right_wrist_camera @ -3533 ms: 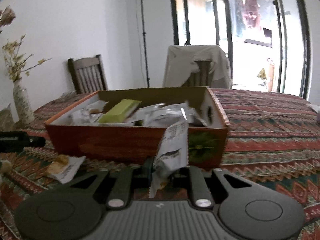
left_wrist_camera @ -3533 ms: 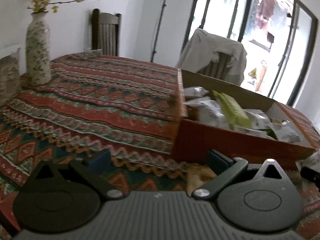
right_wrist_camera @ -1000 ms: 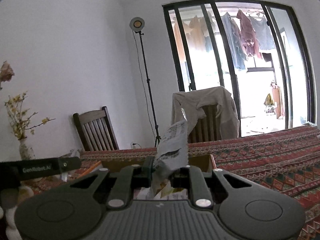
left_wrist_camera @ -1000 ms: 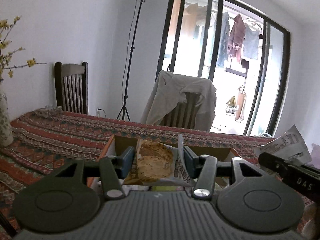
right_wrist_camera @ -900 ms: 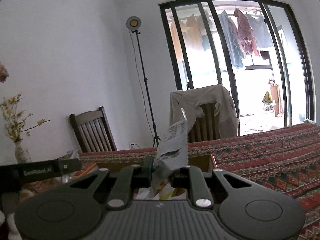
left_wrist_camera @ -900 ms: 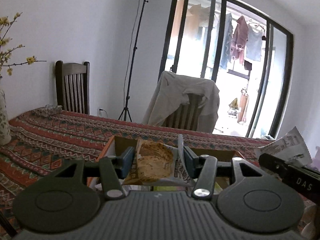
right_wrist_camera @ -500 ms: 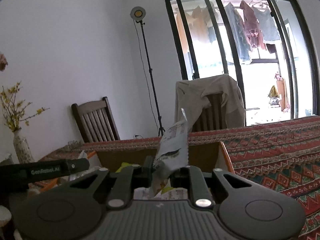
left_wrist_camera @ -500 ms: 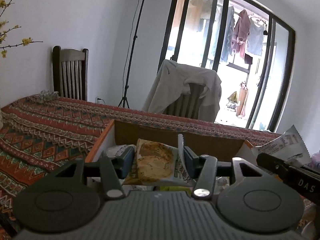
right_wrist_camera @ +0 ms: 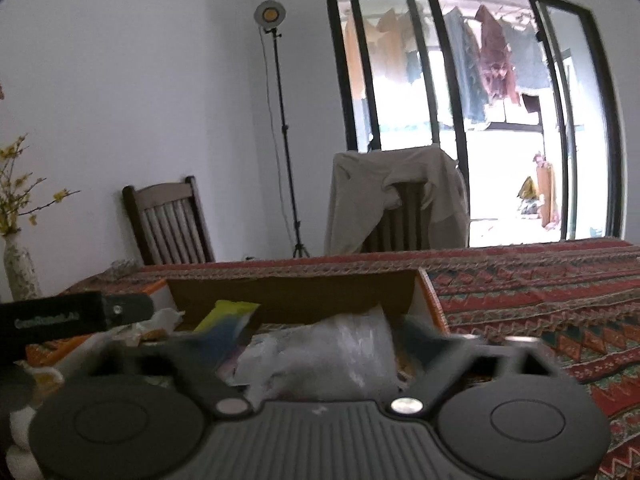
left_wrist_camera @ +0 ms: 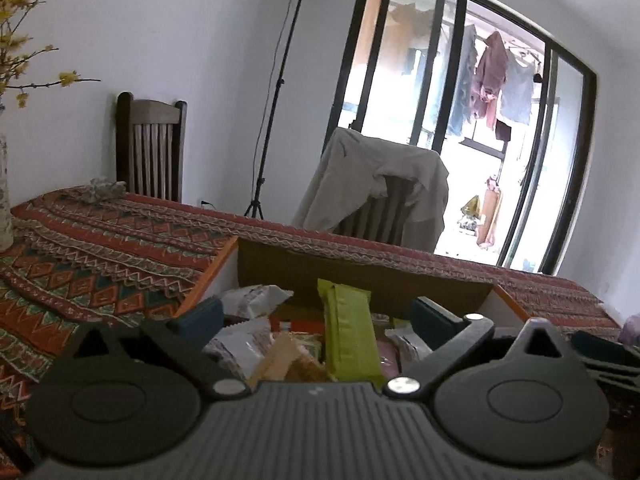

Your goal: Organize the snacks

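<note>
Centrally, a table draped in a red patterned cloth (left_wrist_camera: 100,264) carries an open cardboard box (left_wrist_camera: 360,280) with orange outer walls, the container for the snacks. Behind the table stand a chair hung with a beige jacket (left_wrist_camera: 376,184), a dark wooden chair (left_wrist_camera: 150,148), a light stand (left_wrist_camera: 280,92) and glazed doors (right_wrist_camera: 460,112). At the far left of the right wrist view a patterned vase (right_wrist_camera: 18,268) holds yellow-flowered twigs.

Left gripper (left_wrist_camera: 316,316): jaws opening, fingers spread wide over the box, pinching nothing. Below and between them lie a green snack bar (left_wrist_camera: 350,332), upright against the pile, a silver packet (left_wrist_camera: 256,298) and a biscuit packet (left_wrist_camera: 288,360), all inside the box.

Right gripper (right_wrist_camera: 320,336): jaws opening, fingers motion-blurred and spread apart, pressing on nothing. A crumpled clear-and-white wrapper (right_wrist_camera: 332,348) rests in the box between them, loose from the pads. The green bar's end shows to its left, beside the left gripper's dark finger.
</note>
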`<state>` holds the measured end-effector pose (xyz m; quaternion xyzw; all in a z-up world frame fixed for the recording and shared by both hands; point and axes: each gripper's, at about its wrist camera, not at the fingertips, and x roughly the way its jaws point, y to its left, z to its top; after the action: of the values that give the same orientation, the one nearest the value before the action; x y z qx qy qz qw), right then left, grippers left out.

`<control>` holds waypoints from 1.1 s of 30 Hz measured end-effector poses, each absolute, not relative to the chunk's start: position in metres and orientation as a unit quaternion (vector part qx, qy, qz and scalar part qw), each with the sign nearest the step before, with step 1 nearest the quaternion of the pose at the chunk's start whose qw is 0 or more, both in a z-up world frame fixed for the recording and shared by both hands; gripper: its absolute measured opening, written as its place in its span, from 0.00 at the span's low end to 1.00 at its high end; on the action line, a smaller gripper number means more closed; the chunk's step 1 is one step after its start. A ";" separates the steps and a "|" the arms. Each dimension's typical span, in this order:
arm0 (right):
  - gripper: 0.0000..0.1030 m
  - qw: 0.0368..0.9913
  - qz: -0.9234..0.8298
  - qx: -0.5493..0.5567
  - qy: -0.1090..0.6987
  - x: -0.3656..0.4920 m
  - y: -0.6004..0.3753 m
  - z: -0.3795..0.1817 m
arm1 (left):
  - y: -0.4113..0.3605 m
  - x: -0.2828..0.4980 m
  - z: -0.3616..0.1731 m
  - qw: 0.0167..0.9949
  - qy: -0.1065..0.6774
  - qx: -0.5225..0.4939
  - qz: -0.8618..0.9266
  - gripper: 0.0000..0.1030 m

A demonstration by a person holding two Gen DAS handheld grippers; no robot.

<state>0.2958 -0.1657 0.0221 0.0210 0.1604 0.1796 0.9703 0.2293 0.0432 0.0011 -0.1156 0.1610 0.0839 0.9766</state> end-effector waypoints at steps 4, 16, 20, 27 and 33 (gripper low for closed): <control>1.00 0.971 0.172 0.014 0.166 0.295 -0.165 0.021 | 0.045 0.232 -0.002 0.973 0.171 -0.120 0.095 1.00; 1.00 0.968 0.175 0.007 0.180 0.295 -0.164 0.025 | 0.046 0.225 0.015 0.971 0.174 -0.130 0.103 1.00; 1.00 0.968 0.172 0.004 0.182 0.284 -0.166 0.042 | 0.046 0.208 0.033 0.972 0.166 -0.134 0.097 1.00; 1.00 0.969 0.169 -0.002 0.181 0.243 -0.178 0.064 | 0.041 0.166 0.048 0.978 0.165 -0.105 0.074 1.00; 1.00 0.968 0.169 -0.005 0.186 0.202 -0.190 0.069 | 0.037 0.120 0.054 0.980 0.172 -0.084 0.056 1.00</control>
<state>0.2016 -0.1902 0.0689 -0.0047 0.1865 0.1692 0.9678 0.1201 0.0368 0.0535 -0.0841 0.1721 0.0559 0.9799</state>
